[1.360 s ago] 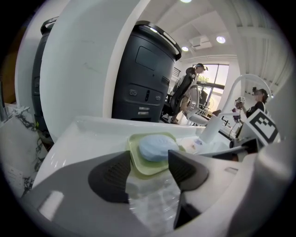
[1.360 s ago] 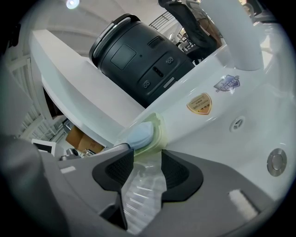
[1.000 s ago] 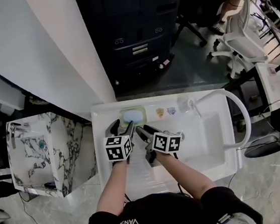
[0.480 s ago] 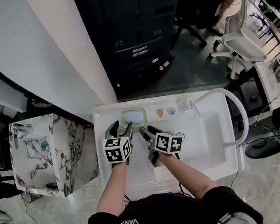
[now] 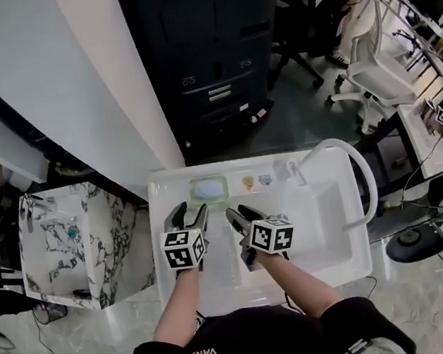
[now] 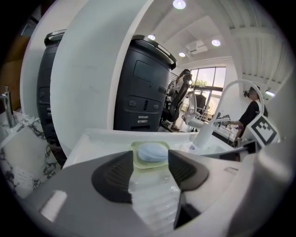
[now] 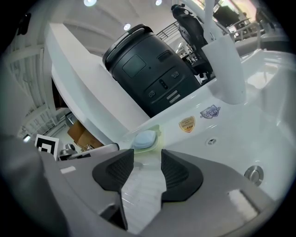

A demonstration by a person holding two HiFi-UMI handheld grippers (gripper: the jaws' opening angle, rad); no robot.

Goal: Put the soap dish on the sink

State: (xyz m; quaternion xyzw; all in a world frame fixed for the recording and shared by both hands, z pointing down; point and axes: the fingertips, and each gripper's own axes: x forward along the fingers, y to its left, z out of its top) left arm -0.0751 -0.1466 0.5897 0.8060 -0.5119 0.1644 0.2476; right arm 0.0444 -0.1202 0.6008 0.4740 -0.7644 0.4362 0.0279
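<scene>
Nearest to us, the person's forearms reach out over the near edge of the white sink (image 5: 220,292). Each hand carries a gripper with a marker cube on top.

We see the left gripper (image 5: 192,212) hanging over the ribbed drainboard (image 5: 220,264) on the sink's left part. Its jaws stand apart with nothing between them; in the left gripper view only the ribs show in the gap. The right gripper (image 5: 240,214) sits just beside it to the right, also over the drainboard. Its jaws are likewise open and empty.

Beyond both grippers, we find the pale green soap dish (image 5: 194,191) resting flat on the sink's far ledge, left of centre. A blue bar of soap (image 5: 208,188) lies in it. Neither gripper touches the dish; both point toward it.

To the right along the same ledge sit two small stickers (image 5: 248,182), then the base of the white faucet (image 5: 291,168). Its spout arches over the basin (image 5: 314,217) on the right.

To the left of the sink stands a marble-patterned cabinet (image 5: 69,239). Farther off we see a large black machine (image 5: 206,54) behind the sink. A white office chair (image 5: 376,65) stands at the far right.
</scene>
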